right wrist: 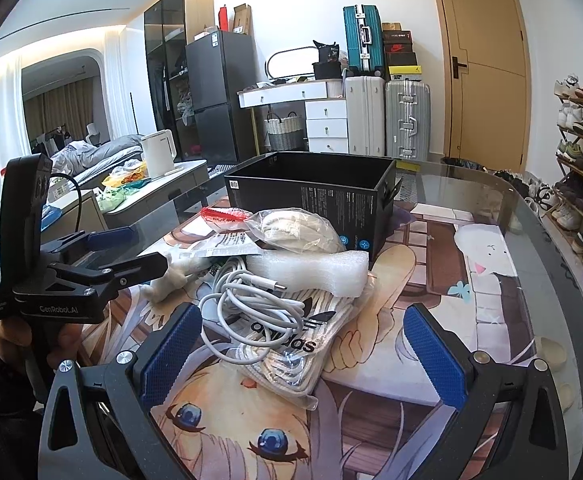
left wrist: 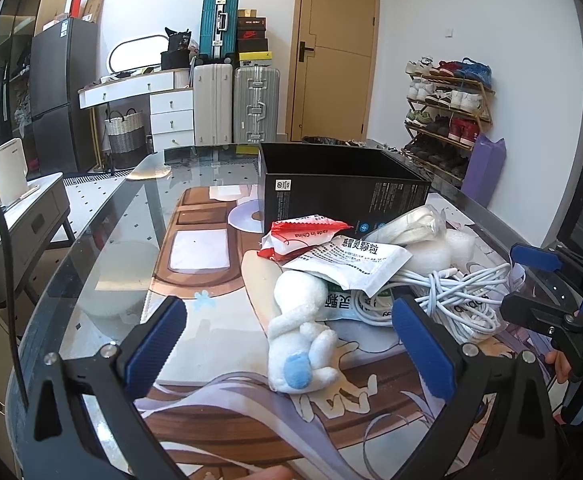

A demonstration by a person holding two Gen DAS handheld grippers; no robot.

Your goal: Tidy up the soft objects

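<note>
A pile of soft things lies on the printed mat in front of an open black box. A white plush toy lies nearest my left gripper, which is open and empty, its fingers on either side of the toy. The pile holds a red snack packet, a white sachet, a bagged white cloth, a white foam piece, a coiled white cable and a bagged Adidas item. My right gripper is open and empty, just before the cable and the Adidas bag.
The glass table's curved edge runs along the left and its far edge along the right. A side table with a white kettle stands to the left. Suitcases, a door and a shoe rack stand behind.
</note>
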